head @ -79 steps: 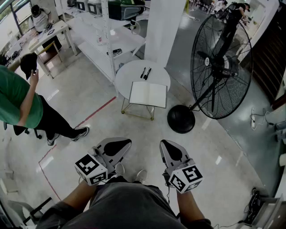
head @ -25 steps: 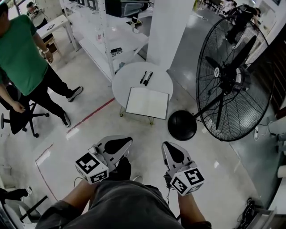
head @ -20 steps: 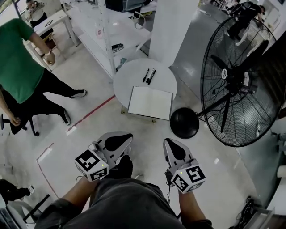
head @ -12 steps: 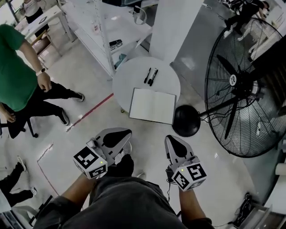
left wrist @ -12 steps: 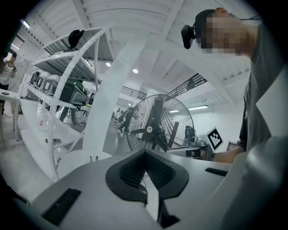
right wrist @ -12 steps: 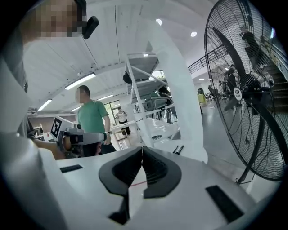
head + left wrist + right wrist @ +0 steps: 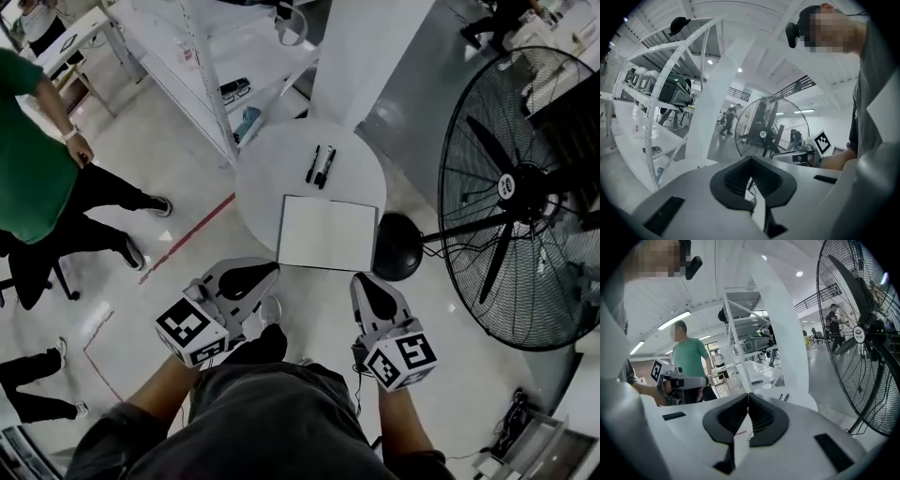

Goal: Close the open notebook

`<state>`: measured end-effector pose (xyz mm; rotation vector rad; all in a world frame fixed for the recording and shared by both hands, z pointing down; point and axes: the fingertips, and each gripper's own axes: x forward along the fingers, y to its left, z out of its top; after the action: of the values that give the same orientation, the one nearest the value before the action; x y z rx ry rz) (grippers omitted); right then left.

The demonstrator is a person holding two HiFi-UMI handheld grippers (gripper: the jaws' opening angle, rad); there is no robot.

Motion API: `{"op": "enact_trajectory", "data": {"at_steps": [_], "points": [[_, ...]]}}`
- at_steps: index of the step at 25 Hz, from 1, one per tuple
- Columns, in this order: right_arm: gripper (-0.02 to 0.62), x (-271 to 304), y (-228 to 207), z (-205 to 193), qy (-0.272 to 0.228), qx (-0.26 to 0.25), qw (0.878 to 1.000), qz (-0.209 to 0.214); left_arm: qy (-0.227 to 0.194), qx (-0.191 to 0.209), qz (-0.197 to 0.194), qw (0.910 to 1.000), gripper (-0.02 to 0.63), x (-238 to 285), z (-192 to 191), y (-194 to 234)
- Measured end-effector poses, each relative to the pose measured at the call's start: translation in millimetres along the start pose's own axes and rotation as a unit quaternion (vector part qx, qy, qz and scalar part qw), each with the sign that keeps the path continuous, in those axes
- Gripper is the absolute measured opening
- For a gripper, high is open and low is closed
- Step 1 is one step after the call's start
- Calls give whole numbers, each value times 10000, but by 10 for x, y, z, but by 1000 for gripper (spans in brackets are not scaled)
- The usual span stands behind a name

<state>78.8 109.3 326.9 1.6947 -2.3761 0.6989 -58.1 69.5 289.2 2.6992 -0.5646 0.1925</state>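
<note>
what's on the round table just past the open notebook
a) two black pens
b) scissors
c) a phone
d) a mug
A: two black pens lie side by side on the round table, just beyond the far edge of the open notebook.

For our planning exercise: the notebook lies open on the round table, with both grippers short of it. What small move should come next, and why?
Probably bring the right gripper forward to the right edge of the notebook and open its jaws. Both it and the left gripper are shut, empty and short of the table, so neither can lift a cover yet.
</note>
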Motion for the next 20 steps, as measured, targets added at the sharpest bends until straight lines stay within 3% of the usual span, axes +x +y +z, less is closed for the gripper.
{"op": "enact_trajectory", "data": {"at_steps": [10,20], "points": [[20,388,-240,-23,118,82,9996,-234,156,33,-139,9998,8,227,-40,396],[21,670,-726,-194,338,3,9991,-271,380,-49,14,9993,8,611,-256,581]]}}
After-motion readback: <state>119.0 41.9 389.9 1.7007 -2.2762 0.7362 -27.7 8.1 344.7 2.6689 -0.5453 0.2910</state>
